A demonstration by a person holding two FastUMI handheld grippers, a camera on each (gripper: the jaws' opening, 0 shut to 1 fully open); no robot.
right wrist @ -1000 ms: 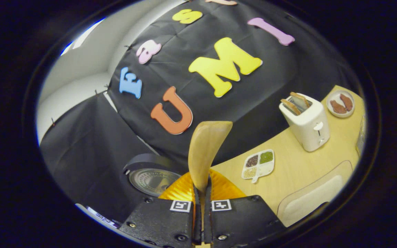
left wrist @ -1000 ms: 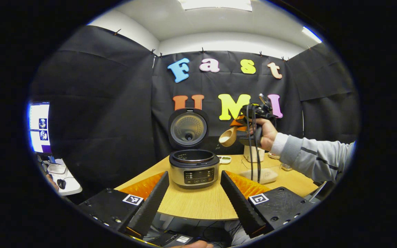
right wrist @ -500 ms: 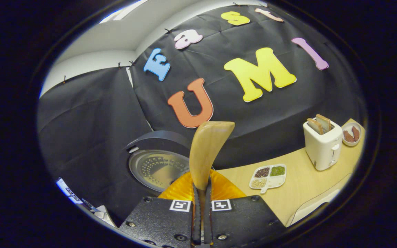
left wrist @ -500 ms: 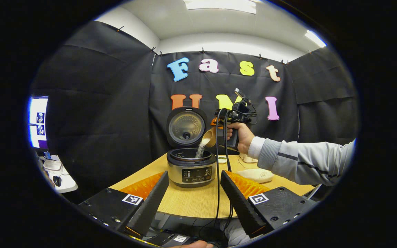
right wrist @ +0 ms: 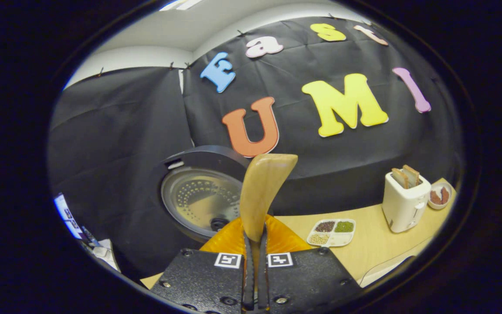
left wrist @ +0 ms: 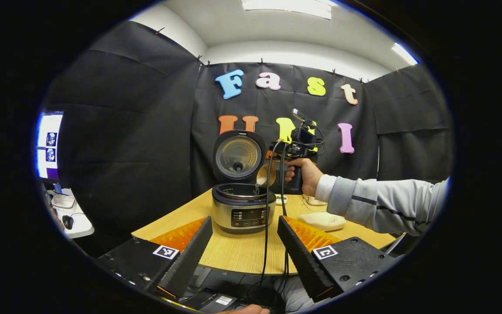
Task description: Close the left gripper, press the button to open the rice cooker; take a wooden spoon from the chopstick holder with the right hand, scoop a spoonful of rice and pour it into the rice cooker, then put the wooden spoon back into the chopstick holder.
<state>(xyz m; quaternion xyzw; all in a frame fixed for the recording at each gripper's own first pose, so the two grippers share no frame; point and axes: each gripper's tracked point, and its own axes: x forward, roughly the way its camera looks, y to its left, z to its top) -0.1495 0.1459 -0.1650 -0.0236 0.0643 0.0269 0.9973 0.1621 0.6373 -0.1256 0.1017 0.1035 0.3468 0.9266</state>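
1. Left gripper (left wrist: 244,244): jaws set wide apart, clamped on nothing; held low at the near edge of the tabletop (left wrist: 242,253).
2. Rice cooker (left wrist: 243,210): straight ahead of the left gripper, between its two fingers as seen in the left gripper view; stands on the tabletop, lid (left wrist: 238,155) raised upright behind the pot. In the right gripper view the lid's perforated inner face (right wrist: 201,200) lies just ahead and to the left of the right gripper's fingers.
3. Right gripper (right wrist: 255,270): jaws drawn together, clamped on the handle of the wooden spoon (right wrist: 262,192). In the left gripper view it hangs above the right rim of the cooker, held by a hand (left wrist: 304,174) in a grey sleeve (left wrist: 381,205).
4. Wooden spoon, as above: bowl (left wrist: 263,175) tipped towards the open pot, directly over its rim; a thin trickle of rice (left wrist: 256,189) falls from it into the cooker.
5. Cables (left wrist: 268,218): hang from the right gripper down past the cooker's right side.
6. Toaster (right wrist: 404,200): ahead and far right of the right gripper, on the tabletop, two slices standing in its slots.
7. Small plate (right wrist: 439,195): just beyond the toaster, holding brownish pieces.
8. Divided dish (right wrist: 332,232): ahead and right of the right gripper, grains in separate compartments.
9. Monitor (left wrist: 47,146): far left of the left gripper, lit.
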